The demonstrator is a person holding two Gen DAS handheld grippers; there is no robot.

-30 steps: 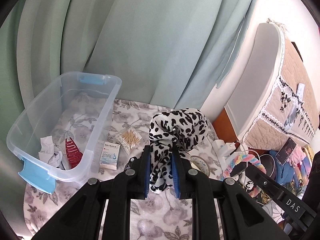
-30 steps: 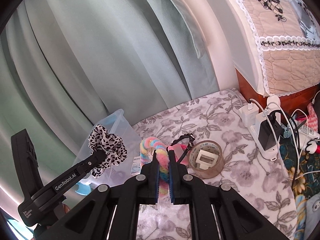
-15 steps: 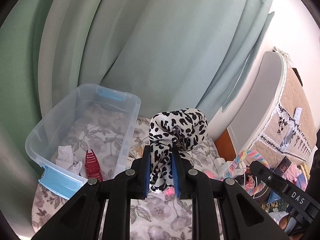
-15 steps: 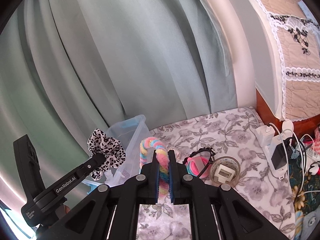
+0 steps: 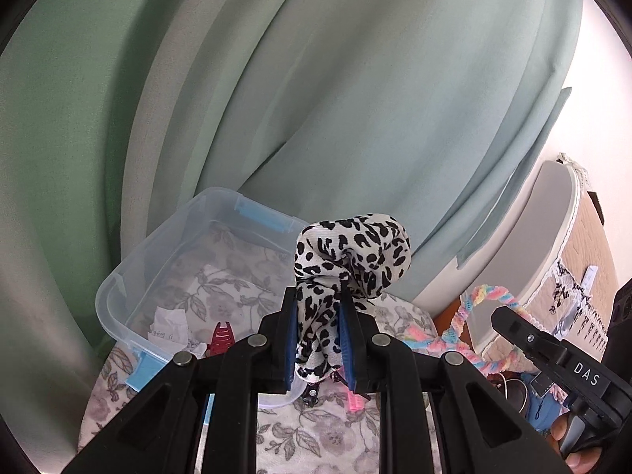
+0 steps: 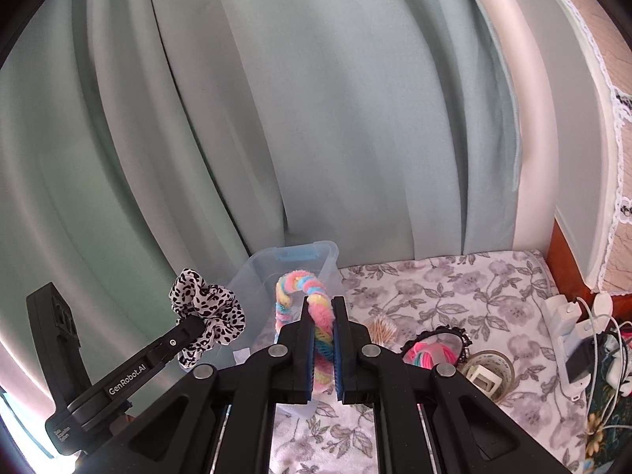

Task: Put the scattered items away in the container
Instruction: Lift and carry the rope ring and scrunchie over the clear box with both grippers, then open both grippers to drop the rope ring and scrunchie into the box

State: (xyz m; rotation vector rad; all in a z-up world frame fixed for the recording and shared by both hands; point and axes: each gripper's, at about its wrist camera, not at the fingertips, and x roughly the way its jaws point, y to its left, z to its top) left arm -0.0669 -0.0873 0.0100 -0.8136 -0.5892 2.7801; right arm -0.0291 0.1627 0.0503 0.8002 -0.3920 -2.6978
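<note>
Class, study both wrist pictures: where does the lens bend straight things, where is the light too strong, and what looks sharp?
Left wrist view: black corners and a curved curtain show fisheye bending; the wall at upper right is washed out; the leopard scrunchie in the left tongs is sharp. Right wrist view: the same bowing; the rainbow headband in the right tongs is crisp.
</note>
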